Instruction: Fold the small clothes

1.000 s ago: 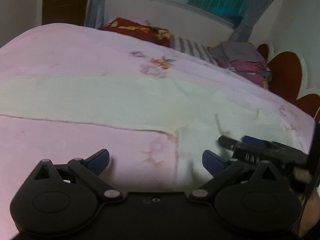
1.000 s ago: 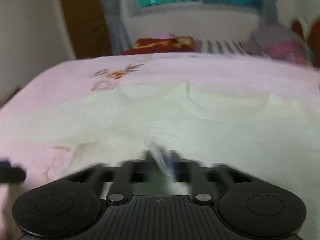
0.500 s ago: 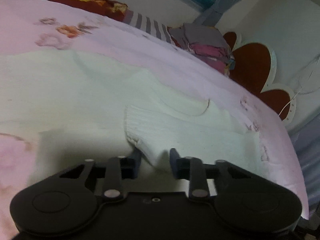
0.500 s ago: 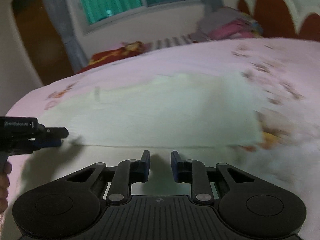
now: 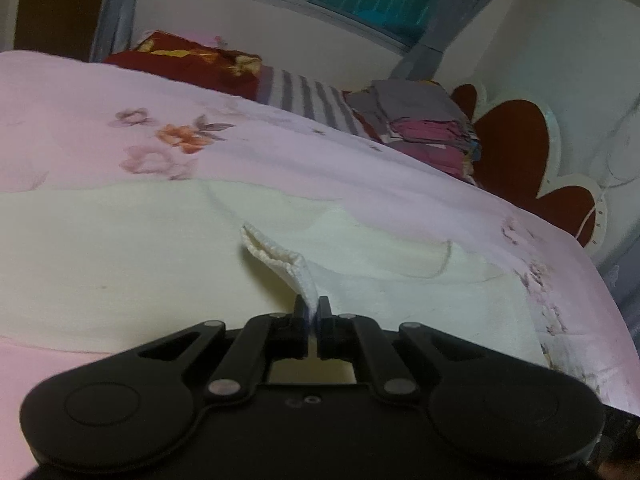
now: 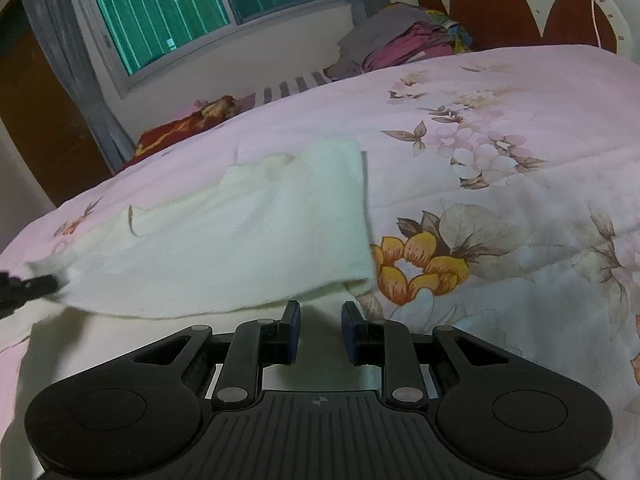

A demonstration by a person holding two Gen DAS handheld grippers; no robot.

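Note:
A cream knit garment (image 5: 120, 256) lies spread on the pink floral bedspread (image 5: 80, 112). My left gripper (image 5: 311, 309) is shut on its ribbed sleeve cuff (image 5: 280, 258), lifted a little off the body of the garment. In the right wrist view the same garment (image 6: 248, 240) has one part folded over, with a straight edge on the right. My right gripper (image 6: 316, 322) is open and empty, just in front of the garment's near edge. The left gripper's tip (image 6: 28, 286) shows at the far left, holding the cuff.
A stack of folded clothes (image 5: 424, 128) sits by the red and white headboard (image 5: 520, 148). A red pillow (image 5: 188, 60) and striped cloth (image 5: 304, 96) lie at the far side under the window. The bed's right edge drops off (image 5: 600, 320).
My left gripper closed on the sleeve cuff and lifted it. My right gripper opened and drew toward the garment's right side.

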